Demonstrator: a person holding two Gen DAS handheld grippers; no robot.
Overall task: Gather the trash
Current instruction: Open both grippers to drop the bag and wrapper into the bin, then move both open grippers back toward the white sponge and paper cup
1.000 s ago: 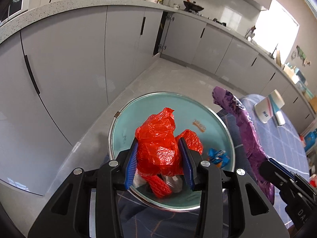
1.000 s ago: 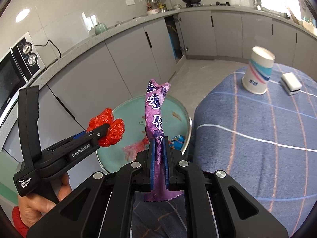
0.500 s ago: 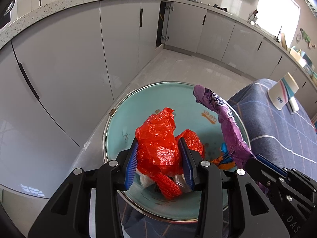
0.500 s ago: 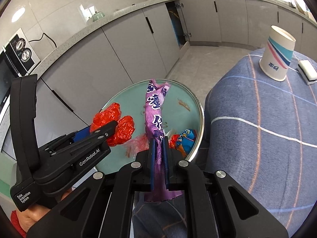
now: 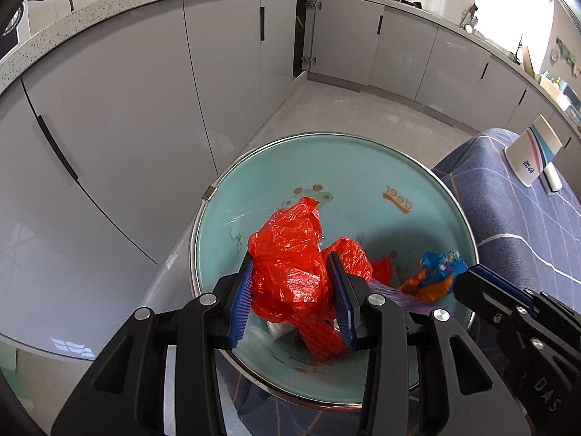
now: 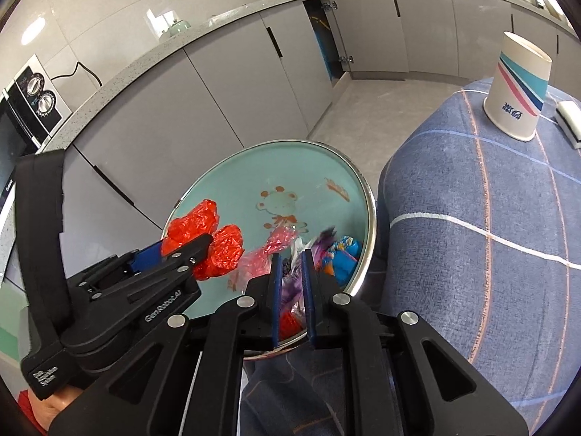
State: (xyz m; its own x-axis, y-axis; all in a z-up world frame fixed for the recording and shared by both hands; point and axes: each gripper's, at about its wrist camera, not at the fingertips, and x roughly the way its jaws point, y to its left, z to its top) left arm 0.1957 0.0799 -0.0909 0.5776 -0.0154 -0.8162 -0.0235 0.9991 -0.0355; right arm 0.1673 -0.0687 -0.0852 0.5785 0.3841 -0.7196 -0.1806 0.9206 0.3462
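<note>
A kitchen with grey cabinets (image 5: pixel 109 116) runs behind a bench (image 6: pixel 490 239) draped in blue check cloth. The bin (image 5: pixel 363 181), teal inside with a metal rim, stands on the floor against the bench edge, so trash can be dropped straight in.

The left tool (image 5: pixel 292 287) is clamped on a crumpled red bag (image 5: pixel 290 254) and holds it over the bin mouth, ready for release. The right tool (image 6: pixel 290 283) has just been parting its jaws; they stand slightly apart, and the purple wrapper (image 6: pixel 290 290) lies between and below them, slipping into the bin. Whether the pads touch it cannot be told.

A blue-orange packet (image 5: pixel 439 272) lies at the bin bottom. A paper cup (image 6: pixel 519 91) stands on the bench, well apart.

The bin's near rim is hidden by both tools. The wrapper is blurred. A pale item under the red bag is unidentifiable.
</note>
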